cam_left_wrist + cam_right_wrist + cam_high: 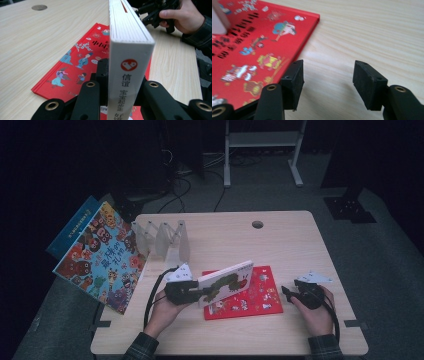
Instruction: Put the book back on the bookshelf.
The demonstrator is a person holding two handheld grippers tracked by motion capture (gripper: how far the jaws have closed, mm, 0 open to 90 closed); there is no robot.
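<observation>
A thick white board book [227, 280] with a green caterpillar on its cover stands on edge, spine toward my left gripper [201, 292]. In the left gripper view that gripper [123, 75] is shut on the white book's [127, 50] spine. Under it a red picture book [250, 300] lies flat on the table. In the left gripper view the red book [75, 67] spreads out to the left. My right gripper [286, 291] rests on the table just right of the red book, apart from it. Its jaws [328, 80] stand open with bare wood between them; the red book [262, 45] lies beside the left jaw.
A clear folding book rack [162, 237] stands at the table's back left. A colourful picture book [102, 255] and a blue book [75, 225] lean off the left edge. A cable hole [257, 224] sits near the far edge. Bare wood lies to the right of the red book.
</observation>
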